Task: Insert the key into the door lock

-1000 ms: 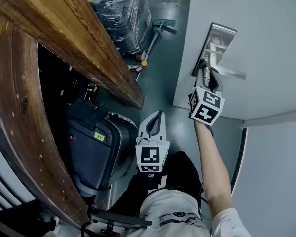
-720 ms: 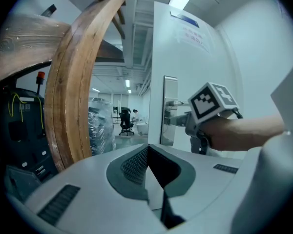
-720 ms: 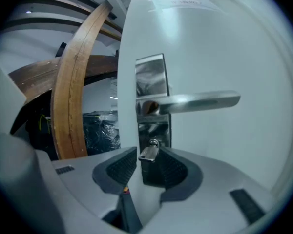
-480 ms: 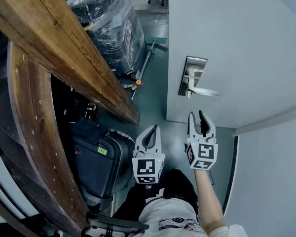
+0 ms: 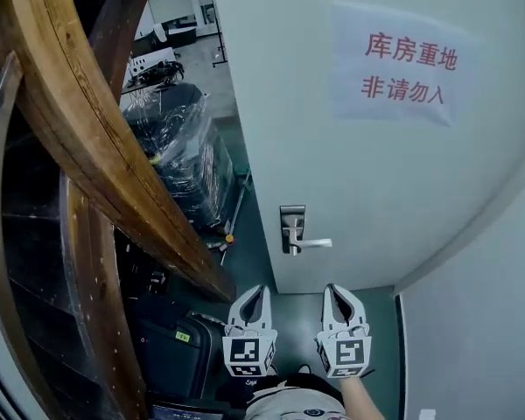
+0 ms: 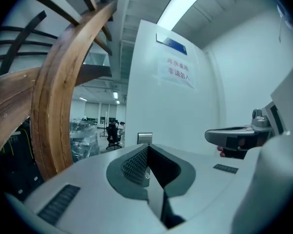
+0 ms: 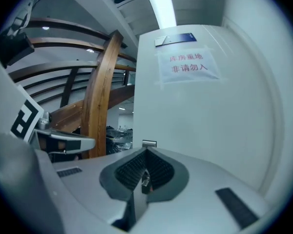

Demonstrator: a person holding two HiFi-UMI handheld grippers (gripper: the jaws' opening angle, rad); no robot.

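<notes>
Head view: the door lock (image 5: pixel 291 228) sits upright at the pale door's (image 5: pixel 376 173) left edge. It is ahead of the left tool (image 5: pixel 255 289) and right tool (image 5: pixel 335 289), about midway between them, above a green floor (image 5: pixel 284 306).

Left gripper view: the jaws are closed and empty.

Right gripper view: the jaws have just closed on nothing. No key can be made out.

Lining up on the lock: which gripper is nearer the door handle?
Right. The right gripper, its jaws just closed on nothing, sits just below the free end of the door handle. The left gripper is equally low but further off to the handle's left.
</notes>
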